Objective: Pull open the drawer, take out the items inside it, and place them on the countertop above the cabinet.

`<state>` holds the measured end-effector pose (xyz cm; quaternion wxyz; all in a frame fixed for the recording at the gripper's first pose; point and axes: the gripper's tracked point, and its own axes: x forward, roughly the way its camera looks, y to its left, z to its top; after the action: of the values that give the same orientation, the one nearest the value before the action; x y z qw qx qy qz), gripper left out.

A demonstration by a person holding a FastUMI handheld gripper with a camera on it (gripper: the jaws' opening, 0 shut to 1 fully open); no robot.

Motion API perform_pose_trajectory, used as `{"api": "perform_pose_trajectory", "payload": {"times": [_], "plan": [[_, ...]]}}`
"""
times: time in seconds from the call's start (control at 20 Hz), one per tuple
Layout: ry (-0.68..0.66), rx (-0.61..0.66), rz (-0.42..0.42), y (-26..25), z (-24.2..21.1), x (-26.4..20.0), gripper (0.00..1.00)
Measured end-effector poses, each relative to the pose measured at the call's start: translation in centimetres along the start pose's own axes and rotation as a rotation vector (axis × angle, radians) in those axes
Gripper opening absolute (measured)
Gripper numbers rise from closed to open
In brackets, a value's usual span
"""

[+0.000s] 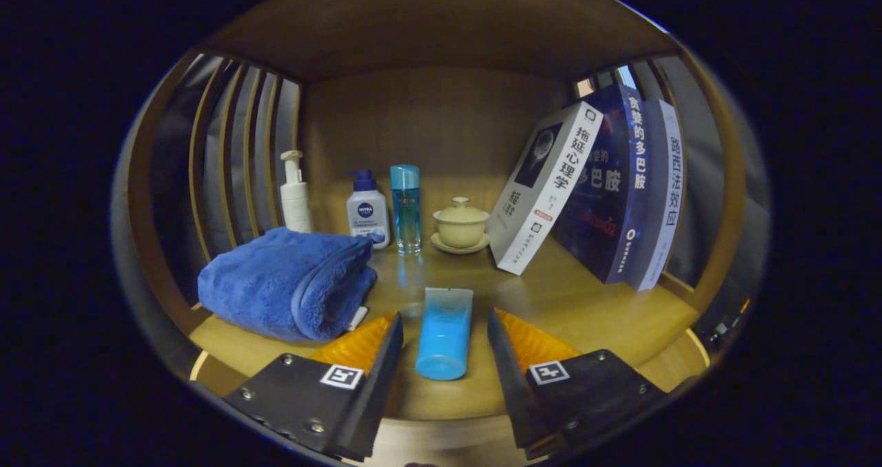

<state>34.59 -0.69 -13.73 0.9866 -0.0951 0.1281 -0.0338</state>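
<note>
Claw (444, 329) fingers stand apart, w/ a blue tube (443, 333) lying lengthwise between them on the wooden surface (592, 308); gap visible on both sides of the tube, so neither finger presses on it. Tube's rounded cap end is nearest the claw base, flat crimped end points away. Just ahead-left of the left finger: folded blue towel (286, 282), thick, resting on the surface, its near corner just beside the left fingertip; can't tell if touching. Beyond the claw, toward the back wall, a row of small items: white pump bottle (295, 195) far left behind the towel, then a white bottle w/ blue pump cap (367, 212) partly behind the towel's edge, then a tall clear-blue bottle (405, 209) upright almost straight ahead of the tube. Right of that, a beige lidded cup (460, 223) on a matching saucer. Ahead-right of the right finger: three books (606, 191) leaning leftward, white one in front, dark blue one behind it, a white-spined one last, against the right side. Slatted wooden side panels (234, 157) to the left and right, wooden top overhead. No drawer in sight.
</note>
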Motion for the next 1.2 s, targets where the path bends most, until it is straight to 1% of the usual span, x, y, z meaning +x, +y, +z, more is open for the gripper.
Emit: {"api": "perform_pose_trajectory", "payload": {"times": [0.15, 0.2, 0.4, 0.6, 0.85, 1.0, 1.1, 1.2], "plan": [[-0.06, -0.029, -0.023, -0.9, 1.2, -1.7, 0.94], [-0.081, -0.041, -0.011, -0.8, 1.6, -2.7, 1.0], [-0.095, -0.109, 0.023, -0.6, 2.4, -6.6, 1.0], [-0.141, -0.144, 0.025, -1.2, 3.8, -11.0, 1.0], [-0.119, -0.034, 0.083, -1.0, 3.9, -16.9, 1.0], [-0.12, 0.031, 0.098, -1.6, 3.7, -20.0, 1.0], [-0.115, 0.057, 0.102, -2.1, 2.8, -21.7, 1.0], [-0.103, 0.071, 0.085, -2.6, 1.2, -23.2, 1.0]]}}
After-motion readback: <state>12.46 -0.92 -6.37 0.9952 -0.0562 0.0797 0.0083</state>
